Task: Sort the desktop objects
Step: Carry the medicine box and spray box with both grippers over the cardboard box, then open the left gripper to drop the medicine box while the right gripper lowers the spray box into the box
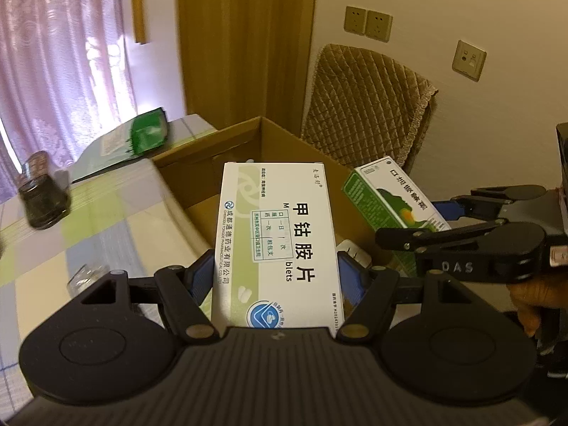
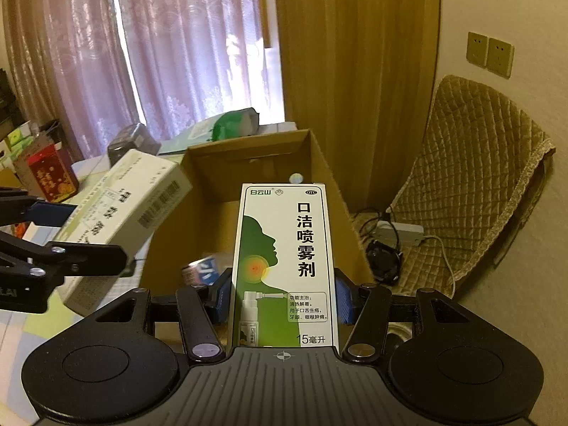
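My left gripper (image 1: 277, 277) is shut on a white and pale-green tablet box (image 1: 277, 241), held over the near rim of an open cardboard box (image 1: 198, 156). The same tablet box (image 2: 127, 209) and left gripper (image 2: 71, 245) show at the left of the right wrist view. My right gripper (image 2: 282, 296) is shut on a tall white and green spray box (image 2: 284, 266), also above the cardboard box (image 2: 248, 156). In the left wrist view the spray box (image 1: 390, 202) and right gripper (image 1: 415, 223) sit at the right. A small blue and white item (image 2: 202, 269) lies inside the carton.
A checked tablecloth (image 1: 106, 227) covers the table left of the carton. On it are a dark jar (image 1: 42, 195), a green packet (image 1: 149, 135) and a red box (image 2: 49, 174). A quilted chair (image 2: 479, 184) stands right of the carton, with a power strip (image 2: 401, 230) on it.
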{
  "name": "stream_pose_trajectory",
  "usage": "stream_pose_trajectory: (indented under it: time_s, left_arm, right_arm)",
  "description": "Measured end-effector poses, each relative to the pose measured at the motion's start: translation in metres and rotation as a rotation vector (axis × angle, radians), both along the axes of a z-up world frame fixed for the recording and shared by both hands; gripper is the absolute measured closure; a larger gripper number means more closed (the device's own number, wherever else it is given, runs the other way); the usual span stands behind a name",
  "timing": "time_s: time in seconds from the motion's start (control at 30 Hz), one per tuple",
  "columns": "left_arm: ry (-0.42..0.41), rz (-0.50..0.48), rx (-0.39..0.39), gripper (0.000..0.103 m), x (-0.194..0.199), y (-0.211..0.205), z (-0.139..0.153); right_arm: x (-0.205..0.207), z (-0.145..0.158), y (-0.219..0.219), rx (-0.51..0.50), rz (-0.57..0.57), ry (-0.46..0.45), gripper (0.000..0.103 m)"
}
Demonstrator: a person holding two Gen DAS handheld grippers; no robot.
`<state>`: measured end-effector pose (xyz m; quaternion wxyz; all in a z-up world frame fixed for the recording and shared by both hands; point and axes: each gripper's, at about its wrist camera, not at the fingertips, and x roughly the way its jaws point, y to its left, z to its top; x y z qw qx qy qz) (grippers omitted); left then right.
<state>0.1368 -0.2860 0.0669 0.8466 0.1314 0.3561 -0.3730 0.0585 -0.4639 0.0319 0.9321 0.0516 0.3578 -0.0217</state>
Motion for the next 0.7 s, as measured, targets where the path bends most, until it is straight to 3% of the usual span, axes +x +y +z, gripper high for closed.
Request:
stream_pose_trajectory:
  time_s: [0.3,0.7]
  left_arm:
    - [0.047,-0.024,0.048,0.036,0.027,-0.039,-0.028]
    - [0.061,-0.033,0.072,0.036,0.038,-0.049,-0.043]
  right_arm:
    - [0.014,-0.015,-0.012,0.009,-0.006,0.022,0.049]
    - [0.027,-0.02,-0.018,0.014,-0.007,0.021,0.049]
